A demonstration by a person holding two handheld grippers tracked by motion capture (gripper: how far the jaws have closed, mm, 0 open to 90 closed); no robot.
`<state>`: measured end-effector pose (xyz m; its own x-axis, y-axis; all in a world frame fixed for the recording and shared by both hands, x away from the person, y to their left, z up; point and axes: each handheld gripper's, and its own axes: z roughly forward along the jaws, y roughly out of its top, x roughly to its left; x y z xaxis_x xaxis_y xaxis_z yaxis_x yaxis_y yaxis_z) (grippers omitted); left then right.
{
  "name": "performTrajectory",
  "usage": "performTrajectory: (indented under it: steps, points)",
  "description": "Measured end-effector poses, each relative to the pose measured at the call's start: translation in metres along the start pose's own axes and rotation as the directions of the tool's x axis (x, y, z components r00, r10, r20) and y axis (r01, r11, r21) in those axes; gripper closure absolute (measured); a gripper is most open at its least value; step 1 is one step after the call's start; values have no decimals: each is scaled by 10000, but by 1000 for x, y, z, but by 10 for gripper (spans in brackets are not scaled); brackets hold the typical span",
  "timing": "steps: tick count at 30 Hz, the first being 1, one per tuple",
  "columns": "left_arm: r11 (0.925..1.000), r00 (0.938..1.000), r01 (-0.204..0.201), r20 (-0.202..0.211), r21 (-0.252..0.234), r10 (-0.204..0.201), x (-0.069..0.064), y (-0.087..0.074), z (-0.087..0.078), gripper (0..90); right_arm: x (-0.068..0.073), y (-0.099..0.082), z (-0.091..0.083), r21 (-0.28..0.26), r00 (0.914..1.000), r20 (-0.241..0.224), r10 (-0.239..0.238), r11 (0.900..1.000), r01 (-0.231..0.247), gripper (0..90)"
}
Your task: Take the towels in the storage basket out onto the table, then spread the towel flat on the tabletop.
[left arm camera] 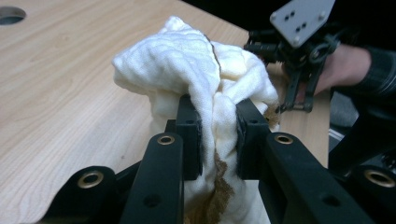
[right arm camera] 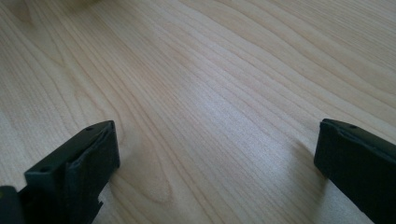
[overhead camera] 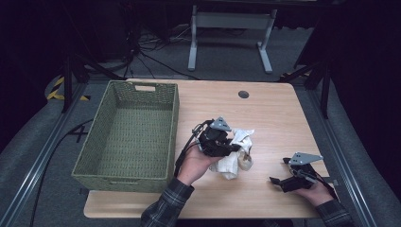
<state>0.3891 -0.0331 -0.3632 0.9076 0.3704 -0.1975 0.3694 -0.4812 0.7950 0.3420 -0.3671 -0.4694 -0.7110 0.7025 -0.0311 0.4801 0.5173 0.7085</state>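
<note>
The left gripper (left arm camera: 218,128) is pinching a gathered fold of the stained white cloth (left arm camera: 187,70) between its jaws, with the bulk bunching out beyond the tips and resting on the counter (overhead camera: 265,113). The green woven basket (overhead camera: 127,137) is lying just beside the cloth, on the left gripper's side. The right gripper (overhead camera: 283,182) is resting wide open and empty on the cloth's far side.

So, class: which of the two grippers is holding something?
The left gripper: its fingers pinch a stained white cloth. The right gripper rests open on the table.
</note>
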Motion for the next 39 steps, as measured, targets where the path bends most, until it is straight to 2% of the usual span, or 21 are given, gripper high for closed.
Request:
performTrajectory:
  steps: [1, 2, 5, 11, 16, 18, 22, 26, 29, 31, 32, 34, 36, 39]
  points:
    - [9999, 10000, -27, 35, 156, 27, -1, -1, 4, 758, 0, 0, 0, -4, 10000, -3, 1, 10000, -1, 4]
    - [10000, 10000, -30, 60, 65, 29, -1, -2, 8, 758, 0, 0, 0, -3, 10000, -9, -5, 10000, 5, 4]
    - [9998, 9999, -24, 131, 184, 21, -3, -4, 15, 758, 0, 0, 0, 21, 10000, -34, 31, 10000, -31, 4]
    - [9968, 9988, -294, 409, 742, 264, -7, -12, 42, 757, 0, -1, -1, 48, 10000, -77, 38, 10000, -37, 4]
    - [9911, 9977, -325, 639, 1292, 244, -7, -20, 61, 755, 0, -2, -2, 20, 10000, -87, 23, 10000, -23, 4]
    - [9914, 9978, -249, 637, 1282, 168, -7, -22, 66, 752, 0, -3, -3, 28, 9999, -101, 15, 10000, -15, 4]
    - [9863, 9965, -289, 826, 1621, 157, -6, -28, 77, 744, 1, -3, -4, 0, 10000, -73, 10, 10000, -10, 6]
    - [9815, 9954, -370, 940, 1877, 196, -6, -31, 86, 682, 1, -4, -5, 15, 10000, -49, -19, 10000, 19, 18]
    - [9790, 9948, -356, 1004, 2007, 156, -4, -33, 90, 617, 1, -5, -6, 44, 10000, -92, 38, 10000, -37, 22]
    - [9800, 9952, -288, 974, 1971, 96, -4, -33, 90, 574, 2, -5, -6, 39, 10000, -97, 24, 10000, -24, 22]
    - [9814, 9940, -280, 1090, 1897, 73, -5, -33, 90, 539, 2, -5, -6, 39, 9999, -97, 26, 10000, -26, 23]
    - [9825, 9940, -362, 1082, 1828, 165, -6, -32, 88, 489, 1, -5, -6, 43, 9999, -105, 27, 10000, -27, 27]
    - [9872, 9936, -339, 1122, 1559, 164, -5, -30, 81, 464, 1, -4, -7, 42, 10000, -97, 25, 10000, -24, 44]
    - [9930, 9953, -182, 962, 1171, 69, -4, -27, 69, 449, -1, -3, -10, 42, 9997, -148, 212, 9998, -211, 75]
